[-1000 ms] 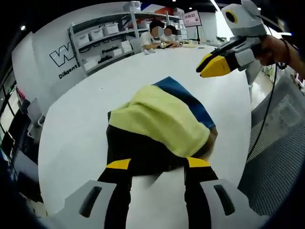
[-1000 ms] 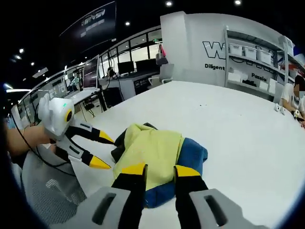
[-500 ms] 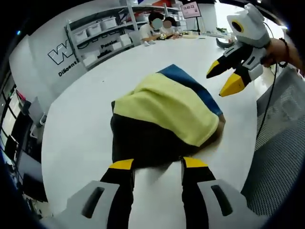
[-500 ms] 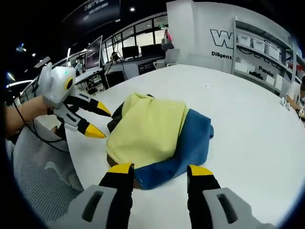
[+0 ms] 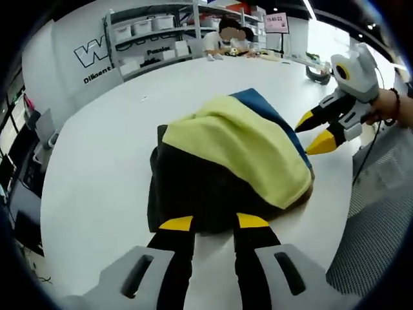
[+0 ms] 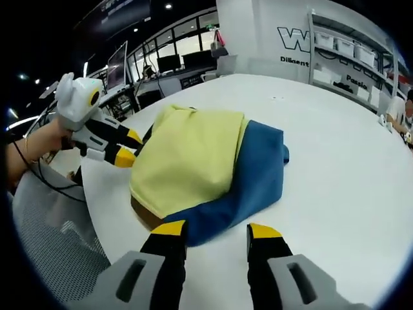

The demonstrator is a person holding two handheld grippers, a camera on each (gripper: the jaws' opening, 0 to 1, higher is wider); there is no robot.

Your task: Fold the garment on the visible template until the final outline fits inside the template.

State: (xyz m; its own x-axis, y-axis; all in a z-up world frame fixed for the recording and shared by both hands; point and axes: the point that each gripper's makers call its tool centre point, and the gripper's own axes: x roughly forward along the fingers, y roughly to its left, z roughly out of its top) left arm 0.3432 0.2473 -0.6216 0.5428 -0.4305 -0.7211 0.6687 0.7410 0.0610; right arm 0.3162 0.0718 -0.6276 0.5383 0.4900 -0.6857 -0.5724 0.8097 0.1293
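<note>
Place: an open-plan office or robotics lab floor.
Work surface: a large round white table (image 5: 97, 161), bare and smooth.
Far wall: a white wall with big lettering (image 6: 298, 40) starting with "W" and a smaller line starting "Diligent".
Storage: grey shelving (image 5: 151, 35) against that wall, loaded with white bins (image 5: 143, 26).
Desks: a far row of computer monitors (image 6: 169, 62) in front of glass partitions.
People: two seated at the table's far side (image 5: 229, 35).
Ceiling: dark, with small spotlights (image 6: 168, 6).
Seating: a grey mesh chair (image 6: 51, 239) at the table's near edge.

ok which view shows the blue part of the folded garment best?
Right gripper view: the blue fabric section lies broad and close, just ahead of the right gripper. The left gripper view gives a thin blue strip past the yellow layer.
</note>
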